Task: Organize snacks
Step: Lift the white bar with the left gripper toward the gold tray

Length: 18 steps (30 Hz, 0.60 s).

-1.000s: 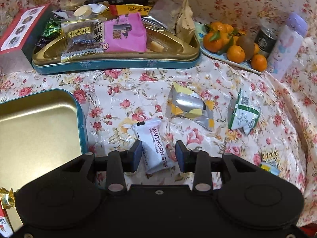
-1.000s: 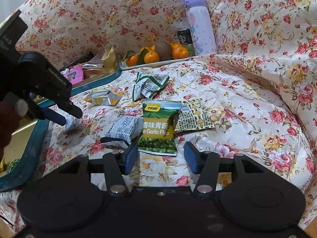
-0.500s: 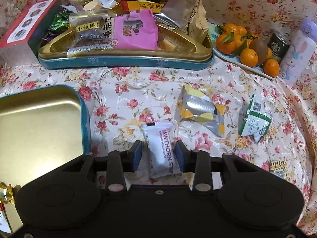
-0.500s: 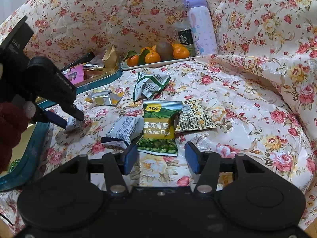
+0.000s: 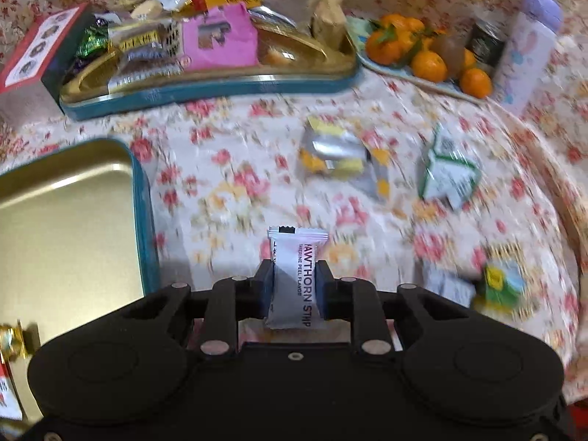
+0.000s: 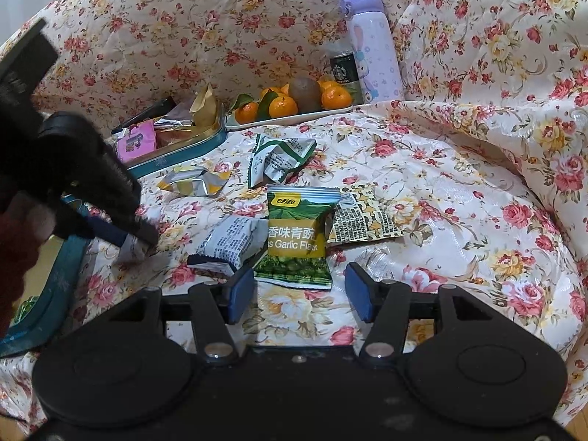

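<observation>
Since a second ago our left gripper (image 5: 292, 286) has closed its jaws onto the hawthorn strip (image 5: 294, 275), which lay loose between them then; now both pads press its sides and the white wrapper stands upright in the grip, crimped end up, just right of the empty gold tin (image 5: 66, 220). We judge the sorting only partly done: the far tin tray (image 5: 220, 81) already holds many packets, yet the yellow-and-silver packet (image 5: 338, 154) and the green-and-white packet (image 5: 448, 172) still lie on the flowered cloth (image 5: 235, 139). Our right gripper (image 6: 299, 290) hangs empty, jaws eased a little wider, just short of the green pea packet (image 6: 296, 235).
</observation>
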Each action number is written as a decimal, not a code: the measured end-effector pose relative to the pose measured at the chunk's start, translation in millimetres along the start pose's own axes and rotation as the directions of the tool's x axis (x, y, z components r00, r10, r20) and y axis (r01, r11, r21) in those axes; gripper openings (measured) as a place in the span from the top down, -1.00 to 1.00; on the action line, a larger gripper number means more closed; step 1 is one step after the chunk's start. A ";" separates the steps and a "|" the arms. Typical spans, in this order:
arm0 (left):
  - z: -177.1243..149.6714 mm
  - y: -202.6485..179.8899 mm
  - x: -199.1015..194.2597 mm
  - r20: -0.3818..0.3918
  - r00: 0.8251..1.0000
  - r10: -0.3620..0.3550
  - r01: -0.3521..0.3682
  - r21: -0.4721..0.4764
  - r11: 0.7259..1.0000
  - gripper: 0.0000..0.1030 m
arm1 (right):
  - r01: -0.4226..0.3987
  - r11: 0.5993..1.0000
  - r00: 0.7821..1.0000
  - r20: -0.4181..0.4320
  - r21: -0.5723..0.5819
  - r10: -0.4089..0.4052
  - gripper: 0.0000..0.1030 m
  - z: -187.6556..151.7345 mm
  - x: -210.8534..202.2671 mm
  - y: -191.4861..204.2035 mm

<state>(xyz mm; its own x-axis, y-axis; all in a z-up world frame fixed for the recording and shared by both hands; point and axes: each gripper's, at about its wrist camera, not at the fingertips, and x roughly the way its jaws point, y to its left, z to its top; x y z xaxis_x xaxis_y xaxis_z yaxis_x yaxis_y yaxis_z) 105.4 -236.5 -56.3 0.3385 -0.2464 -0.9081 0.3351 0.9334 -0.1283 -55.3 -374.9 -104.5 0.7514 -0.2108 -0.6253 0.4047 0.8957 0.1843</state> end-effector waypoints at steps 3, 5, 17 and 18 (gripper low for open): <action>-19.7 -2.0 -8.6 0.002 1.000 0.006 -0.006 0.026 1.000 0.41 | -0.005 1.000 1.000 -0.006 0.011 0.005 -0.15 1.4 0.3 -1.2; -29.9 -1.9 -12.4 0.000 1.000 0.006 -0.006 0.036 0.999 0.41 | -0.009 1.000 1.000 -0.011 0.019 0.009 -0.15 2.7 0.9 -2.9; -68.8 -8.1 -24.6 0.056 0.998 0.031 -0.036 0.096 0.995 0.37 | 0.015 0.998 0.999 -0.049 0.057 -0.012 0.08 12.4 4.8 -2.9; -69.3 -9.3 -24.4 0.059 0.998 0.032 -0.038 0.102 0.994 0.37 | 0.009 0.997 0.999 -0.054 0.070 -0.005 0.16 15.1 6.1 -4.2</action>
<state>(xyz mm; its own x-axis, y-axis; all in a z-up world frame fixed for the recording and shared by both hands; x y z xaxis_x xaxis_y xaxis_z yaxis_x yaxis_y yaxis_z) 33.1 -221.1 -60.6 0.4007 -0.2313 -0.8865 0.4103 0.9105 -0.0521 -44.5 -385.9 -97.6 0.7199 -0.1941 -0.6664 0.4472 0.8640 0.2314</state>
